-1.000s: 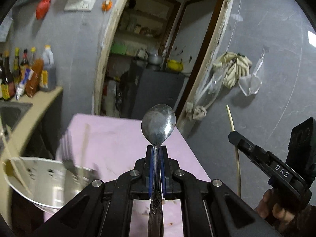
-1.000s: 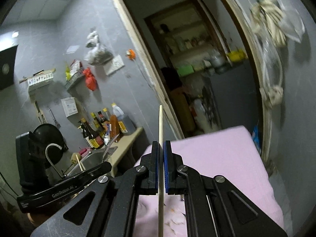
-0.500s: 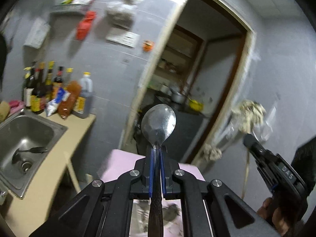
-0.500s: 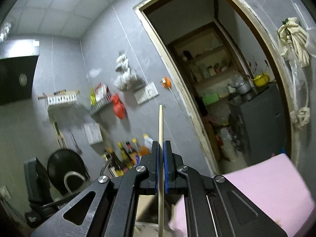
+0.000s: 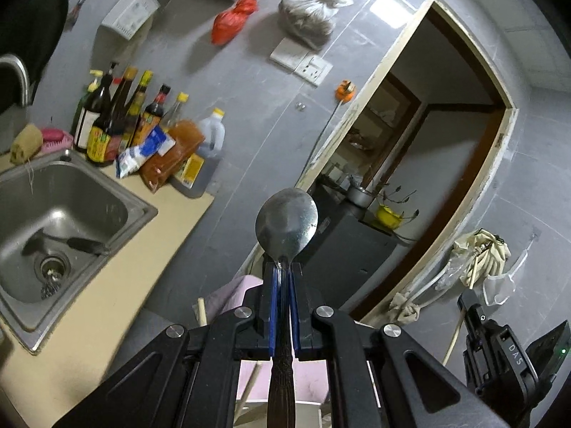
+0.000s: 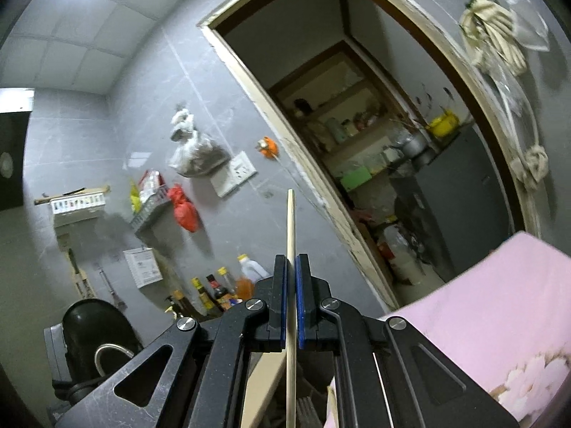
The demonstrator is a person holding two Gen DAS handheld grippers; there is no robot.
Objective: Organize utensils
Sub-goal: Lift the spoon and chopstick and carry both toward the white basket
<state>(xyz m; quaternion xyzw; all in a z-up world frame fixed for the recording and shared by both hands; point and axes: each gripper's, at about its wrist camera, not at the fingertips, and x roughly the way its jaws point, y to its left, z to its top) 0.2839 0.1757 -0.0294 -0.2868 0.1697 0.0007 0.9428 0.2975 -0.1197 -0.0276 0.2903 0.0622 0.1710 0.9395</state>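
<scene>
My left gripper [image 5: 282, 271] is shut on a metal spoon [image 5: 286, 221]; its bowl points up and forward and its handle runs down between the fingers. My right gripper [image 6: 291, 262] is shut on a single wooden chopstick [image 6: 291, 221] that stands upright above the fingers. The right gripper also shows at the lower right of the left wrist view [image 5: 499, 349]. Both grippers are raised and tilted up toward the wall. A white container's rim and more chopsticks [image 5: 201, 312] show below the left gripper.
A steel sink [image 5: 64, 221] is set in a beige counter [image 5: 117, 285] at the left, with several sauce bottles [image 5: 142, 132] behind it. A table with a pink cloth [image 6: 481, 306] lies below right. An open doorway [image 6: 392, 178] is ahead.
Both grippers have lifted and tilted upward; the table and white container dropped out of the middle of view. The left gripper swung left toward the sink. Spoon and chopstick stay gripped.
</scene>
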